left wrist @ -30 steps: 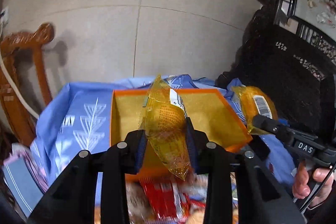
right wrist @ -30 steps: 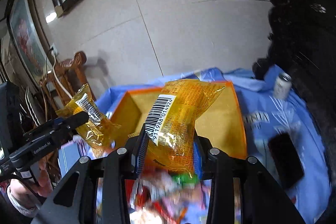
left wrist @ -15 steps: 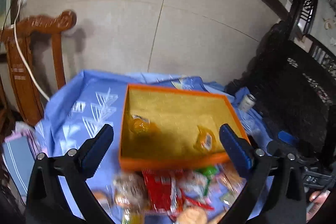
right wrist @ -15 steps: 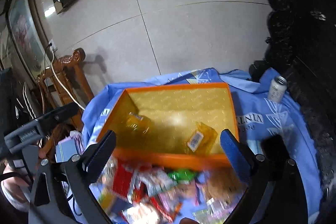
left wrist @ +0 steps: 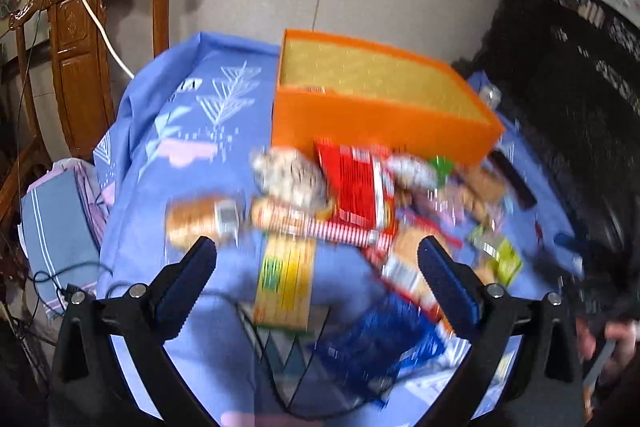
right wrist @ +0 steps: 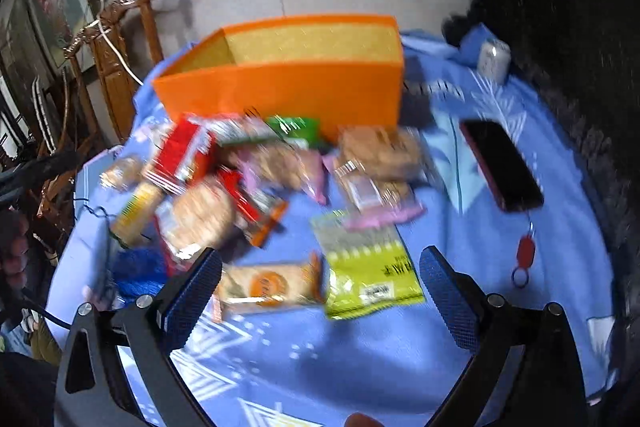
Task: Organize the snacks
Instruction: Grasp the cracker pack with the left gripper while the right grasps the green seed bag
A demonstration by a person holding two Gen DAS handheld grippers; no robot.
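Both tongs, left gripper (left wrist: 316, 267) and right gripper (right wrist: 320, 279), gape wide, holding nothing. Blurred plastic snack packets (right wrist: 280, 179) lie ahead of them, orange cardboard box (right wrist: 288, 95) beyond.

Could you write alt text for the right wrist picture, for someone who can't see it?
An open right gripper hangs over loose snack packets on a blue cloth, in front of an orange box. A dark phone lies at right.

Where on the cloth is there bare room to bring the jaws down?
Bare blue tablecloth left of the orange box, and bare cloth between the green packet and the phone. The snack pile before the box is crowded.
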